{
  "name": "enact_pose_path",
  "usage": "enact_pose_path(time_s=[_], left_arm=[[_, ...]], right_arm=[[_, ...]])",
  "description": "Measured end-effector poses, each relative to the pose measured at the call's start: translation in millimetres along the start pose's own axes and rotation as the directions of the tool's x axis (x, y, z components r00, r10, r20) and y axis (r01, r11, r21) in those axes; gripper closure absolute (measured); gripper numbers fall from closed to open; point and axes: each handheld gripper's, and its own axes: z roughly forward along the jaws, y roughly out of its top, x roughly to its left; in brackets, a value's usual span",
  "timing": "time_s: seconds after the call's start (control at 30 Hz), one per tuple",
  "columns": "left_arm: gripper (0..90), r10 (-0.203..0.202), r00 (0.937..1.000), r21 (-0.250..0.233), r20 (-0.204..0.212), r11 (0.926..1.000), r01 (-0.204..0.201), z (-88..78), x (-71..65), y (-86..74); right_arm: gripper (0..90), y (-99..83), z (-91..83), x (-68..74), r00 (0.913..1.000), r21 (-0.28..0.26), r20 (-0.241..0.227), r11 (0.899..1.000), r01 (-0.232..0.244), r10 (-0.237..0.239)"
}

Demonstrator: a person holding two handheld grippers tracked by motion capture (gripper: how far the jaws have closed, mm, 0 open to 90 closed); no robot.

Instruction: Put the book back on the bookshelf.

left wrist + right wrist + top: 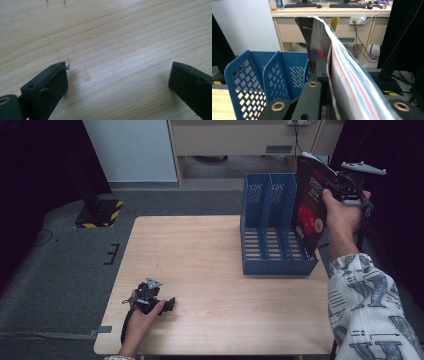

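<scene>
While the right gripper (334, 185) pinches the magazine (310, 202) above the blue file rack (270, 265), it needs lowering into the right slot; the left gripper (117, 82) rests wide apart.

The high view looked down and forward over the table (210, 270) from its near side. The left gripper view sat close above the tabletop. The right gripper view faced level past the blue rack (262, 75), shared with the high view.

Magazine (311, 195) above file rack (270, 225)
</scene>
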Motion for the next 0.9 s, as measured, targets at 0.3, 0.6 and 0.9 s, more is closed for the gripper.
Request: enact_pose_path(time_s=[0.3,0.6,0.9], left_arm=[[1.5,0.001,1.0000,-0.001,0.001,1.0000,-0.001,0.1,0.0,0.0],[1.5,0.002,1.0000,-0.001,0.001,1.0000,-0.002,0.0,-0.2,-0.2],[1.5,0.002,1.0000,-0.001,0.001,1.0000,-0.002,0.0,-0.1,-0.2]], right_arm=[[87.1,-9.8,8.1,-0.9,1.0000,-0.026,0.005,1.000,-0.005,0.005],[87.2,-21.4,13.9,-0.3,0.9998,-0.040,0.015,0.999,-0.011,0.011],[87.1,-27.4,13.8,2.1,0.9997,-0.059,0.022,0.998,0.000,0.001]])
